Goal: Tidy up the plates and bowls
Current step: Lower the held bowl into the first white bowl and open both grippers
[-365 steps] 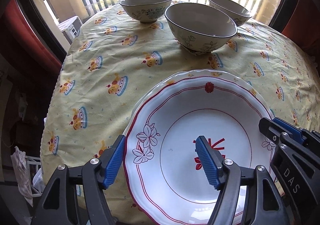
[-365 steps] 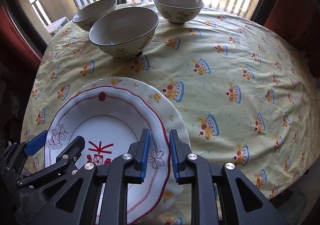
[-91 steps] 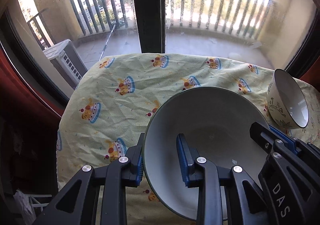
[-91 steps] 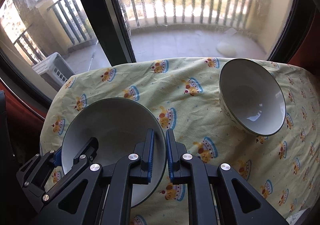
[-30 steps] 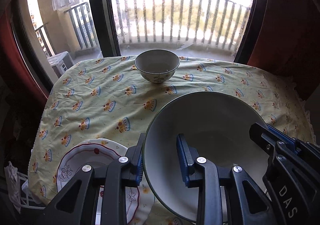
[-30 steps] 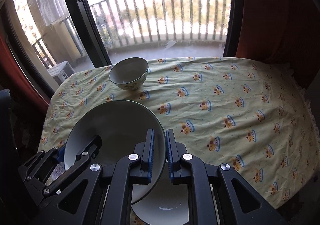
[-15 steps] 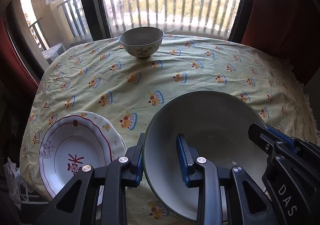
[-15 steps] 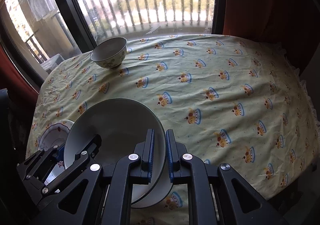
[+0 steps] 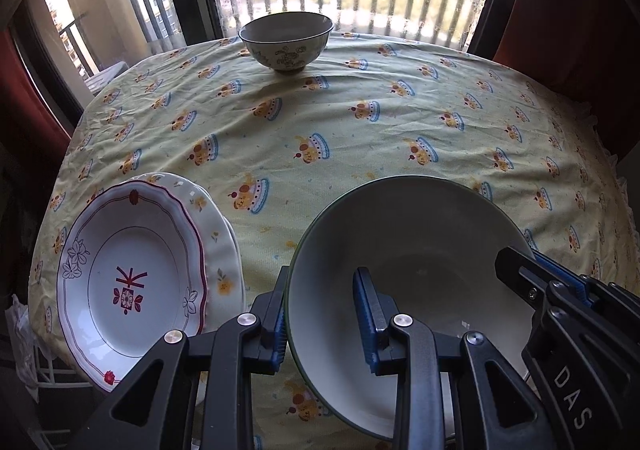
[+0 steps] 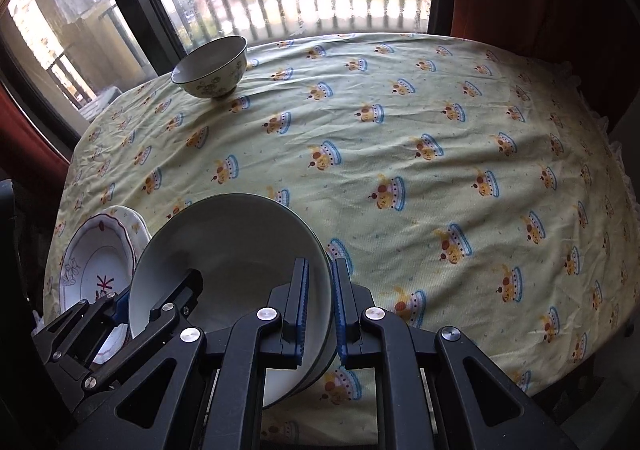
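Observation:
Both grippers hold one large grey-white bowl (image 9: pixel 412 250) over the near edge of the table. My left gripper (image 9: pixel 322 314) is shut on its left rim. My right gripper (image 10: pixel 320 306) is shut on its right rim; the bowl (image 10: pixel 232 246) fills the lower left of the right wrist view, and another bowl seems nested under it. A white plate with red trim (image 9: pixel 132 270) lies stacked on a cream plate (image 9: pixel 220 226) at the near left. A small floral bowl (image 9: pixel 286 41) stands at the far edge by the window.
The round table wears a yellow cloth with crown prints (image 9: pixel 400 121). Windows and balcony railing stand behind it, red curtains at the right. The plate stack also shows in the right wrist view (image 10: pixel 96 258), and the far bowl (image 10: pixel 210 67).
Both grippers with the bowl have drawn back and lower toward the near edge of the table. The plate stack has come fully into view at the left.

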A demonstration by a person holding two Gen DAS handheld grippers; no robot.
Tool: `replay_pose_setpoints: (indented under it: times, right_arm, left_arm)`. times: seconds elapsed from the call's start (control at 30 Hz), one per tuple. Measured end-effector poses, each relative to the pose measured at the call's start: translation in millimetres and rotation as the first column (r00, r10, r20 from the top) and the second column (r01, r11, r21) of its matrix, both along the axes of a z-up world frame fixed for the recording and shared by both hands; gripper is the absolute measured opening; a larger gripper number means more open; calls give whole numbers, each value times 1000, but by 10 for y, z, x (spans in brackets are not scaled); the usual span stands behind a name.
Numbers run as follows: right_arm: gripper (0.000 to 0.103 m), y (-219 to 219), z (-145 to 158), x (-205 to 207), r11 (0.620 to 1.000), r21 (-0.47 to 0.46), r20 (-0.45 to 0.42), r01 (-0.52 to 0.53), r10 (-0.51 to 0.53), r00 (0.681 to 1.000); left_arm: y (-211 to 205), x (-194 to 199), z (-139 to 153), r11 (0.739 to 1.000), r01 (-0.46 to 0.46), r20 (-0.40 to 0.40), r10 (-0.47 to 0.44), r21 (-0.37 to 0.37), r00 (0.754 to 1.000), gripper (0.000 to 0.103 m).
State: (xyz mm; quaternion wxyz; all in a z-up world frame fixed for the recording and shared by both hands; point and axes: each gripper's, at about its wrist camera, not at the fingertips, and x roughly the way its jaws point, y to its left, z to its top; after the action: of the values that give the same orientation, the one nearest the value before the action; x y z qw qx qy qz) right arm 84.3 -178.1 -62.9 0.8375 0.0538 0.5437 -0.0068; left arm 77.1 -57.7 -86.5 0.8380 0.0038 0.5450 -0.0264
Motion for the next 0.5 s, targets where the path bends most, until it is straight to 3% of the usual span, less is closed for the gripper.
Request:
replay_pose_setpoints:
  times: [0.43, 0.5]
  right_arm:
    - [15, 4, -120, -26, 999, -43, -4, 11, -12, 1000]
    - [15, 28, -118, -29, 998, -61, 1, 18, -18, 1000]
  left_arm:
    - [-33, 2, -116, 999, 35, -18, -35, -4, 999, 28]
    - [-33, 7, -121, 998, 53, -19, -53, -20, 998, 33]
